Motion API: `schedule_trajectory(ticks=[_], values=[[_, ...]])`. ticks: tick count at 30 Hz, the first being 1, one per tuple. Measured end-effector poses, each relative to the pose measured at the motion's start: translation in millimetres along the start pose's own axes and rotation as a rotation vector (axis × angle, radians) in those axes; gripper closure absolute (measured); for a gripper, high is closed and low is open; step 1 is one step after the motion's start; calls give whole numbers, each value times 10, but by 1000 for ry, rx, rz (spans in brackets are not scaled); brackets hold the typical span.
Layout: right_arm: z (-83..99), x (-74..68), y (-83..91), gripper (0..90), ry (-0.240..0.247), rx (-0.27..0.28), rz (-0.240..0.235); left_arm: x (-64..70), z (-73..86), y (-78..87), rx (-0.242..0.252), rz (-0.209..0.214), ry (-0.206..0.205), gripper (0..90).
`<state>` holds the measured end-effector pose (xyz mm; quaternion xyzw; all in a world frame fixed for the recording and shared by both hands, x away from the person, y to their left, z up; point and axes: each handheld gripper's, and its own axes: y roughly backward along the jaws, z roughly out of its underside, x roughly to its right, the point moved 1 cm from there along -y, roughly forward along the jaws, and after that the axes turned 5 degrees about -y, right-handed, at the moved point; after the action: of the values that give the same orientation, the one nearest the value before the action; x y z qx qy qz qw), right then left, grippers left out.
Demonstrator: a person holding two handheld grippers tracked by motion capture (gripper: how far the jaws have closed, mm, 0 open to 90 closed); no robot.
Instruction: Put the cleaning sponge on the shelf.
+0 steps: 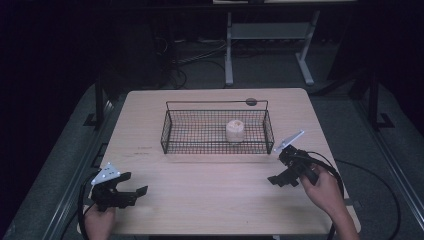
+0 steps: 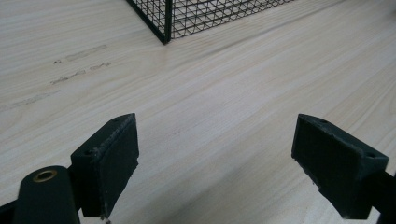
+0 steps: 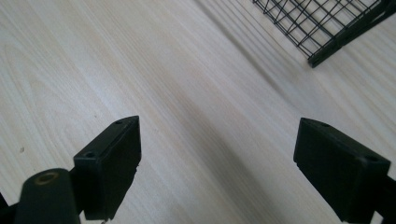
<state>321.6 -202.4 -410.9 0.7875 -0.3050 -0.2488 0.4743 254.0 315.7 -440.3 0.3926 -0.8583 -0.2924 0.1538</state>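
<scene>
A black wire basket (image 1: 169,131) stands in the middle of the light wooden table (image 1: 200,190). Inside it, toward the right, sits a pale cream cylinder-shaped object (image 1: 235,131). My left gripper (image 1: 134,190) is held near the table's front left corner, jaws wide open over bare wood. In the left gripper view the basket's corner (image 2: 166,28) lies ahead and the gripper (image 2: 215,158) holds nothing. My right gripper (image 1: 280,177) hovers at the front right, just off the basket's right end, also open and empty. The right gripper view shows the basket's corner (image 3: 322,56) at upper right beyond the gripper (image 3: 217,161).
A small dark round disc (image 1: 251,102) lies on the table behind the basket. Beyond the table stand a white metal frame (image 1: 229,55) and tangled cables (image 1: 180,60) on the floor. Faint scuff marks (image 2: 70,65) mark the wood left of the basket.
</scene>
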Motion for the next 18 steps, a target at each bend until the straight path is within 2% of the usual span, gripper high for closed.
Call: schedule_trajectory(ticks=[9, 18], values=[[117, -1, 28, 146, -4, 12, 12, 2, 1, 4, 3, -2, -1, 137], [248, -46, 31, 146, -6, 27, 4, 4, 1, 4, 5, -3, -2, 137]])
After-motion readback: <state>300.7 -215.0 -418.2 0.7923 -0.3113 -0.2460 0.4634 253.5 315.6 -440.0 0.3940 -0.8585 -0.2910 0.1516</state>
